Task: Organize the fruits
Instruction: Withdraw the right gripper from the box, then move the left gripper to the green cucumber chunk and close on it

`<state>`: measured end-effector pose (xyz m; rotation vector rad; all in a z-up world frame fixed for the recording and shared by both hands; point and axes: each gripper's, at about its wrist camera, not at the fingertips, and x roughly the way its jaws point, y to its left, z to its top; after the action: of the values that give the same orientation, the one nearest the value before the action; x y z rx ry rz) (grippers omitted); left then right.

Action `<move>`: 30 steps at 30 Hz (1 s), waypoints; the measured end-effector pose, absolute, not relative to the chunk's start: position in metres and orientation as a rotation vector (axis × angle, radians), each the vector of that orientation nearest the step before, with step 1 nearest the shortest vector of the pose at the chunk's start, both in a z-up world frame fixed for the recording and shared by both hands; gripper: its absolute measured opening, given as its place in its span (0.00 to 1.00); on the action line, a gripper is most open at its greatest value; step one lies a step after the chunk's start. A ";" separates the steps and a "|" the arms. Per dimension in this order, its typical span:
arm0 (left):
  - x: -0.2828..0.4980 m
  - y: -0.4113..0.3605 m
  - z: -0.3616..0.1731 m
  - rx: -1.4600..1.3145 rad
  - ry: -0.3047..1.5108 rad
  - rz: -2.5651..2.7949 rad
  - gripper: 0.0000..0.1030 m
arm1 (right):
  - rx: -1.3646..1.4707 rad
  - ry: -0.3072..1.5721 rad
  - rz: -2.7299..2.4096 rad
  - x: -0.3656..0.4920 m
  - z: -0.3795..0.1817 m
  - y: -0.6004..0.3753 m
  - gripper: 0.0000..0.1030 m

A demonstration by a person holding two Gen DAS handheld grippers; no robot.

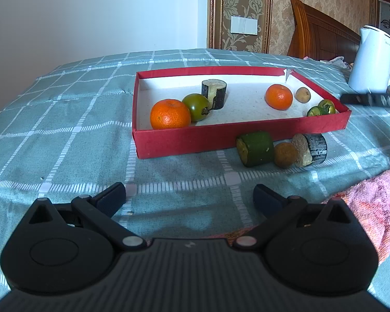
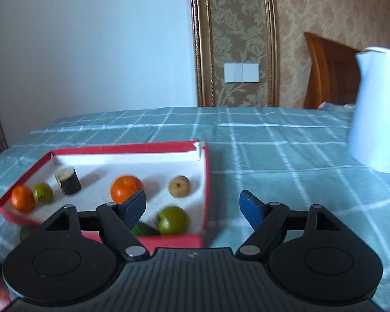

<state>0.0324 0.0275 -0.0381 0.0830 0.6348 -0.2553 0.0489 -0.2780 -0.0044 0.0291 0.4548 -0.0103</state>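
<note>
A red tray (image 1: 169,144) (image 2: 205,182) lies on the checked green cloth. It holds two oranges (image 1: 170,114) (image 1: 278,96), green tomatoes (image 1: 196,107) (image 2: 173,220), a dark cut cylinder piece (image 1: 214,93) and a small brown fruit (image 1: 303,95) (image 2: 179,186). In front of the tray on the cloth lie a green cylinder piece (image 1: 254,148), a brown fruit (image 1: 285,154) and a dark cut piece (image 1: 310,149). My left gripper (image 1: 189,197) is open and empty, a short way in front of the tray. My right gripper (image 2: 193,206) is open and empty, over the tray's right front corner.
A white kettle (image 1: 374,59) (image 2: 377,109) stands at the back right. A pink towel (image 1: 371,202) lies at the front right. A wooden headboard (image 1: 322,33) and wall are behind the table. Part of the right gripper (image 1: 371,100) shows past the tray.
</note>
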 end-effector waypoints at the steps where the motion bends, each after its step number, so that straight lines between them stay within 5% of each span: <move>1: 0.032 0.028 -0.038 0.083 0.635 -0.255 1.00 | 0.023 0.466 -0.012 0.045 -0.007 -0.279 0.77; 10: 0.032 0.028 -0.038 0.084 0.635 -0.255 1.00 | -0.074 0.580 -0.019 0.038 -0.030 -0.271 0.77; 15: 0.032 0.028 -0.038 0.084 0.634 -0.254 1.00 | -0.083 0.588 0.002 0.037 -0.033 -0.268 0.91; 30: 0.035 0.006 -0.013 -0.086 0.621 -0.235 1.00 | 0.016 0.631 0.020 0.040 -0.035 -0.284 0.92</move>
<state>0.0350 0.0060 -0.0133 -0.0861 0.6214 -0.2349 0.0399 -0.2838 -0.0346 0.0164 0.6309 0.0198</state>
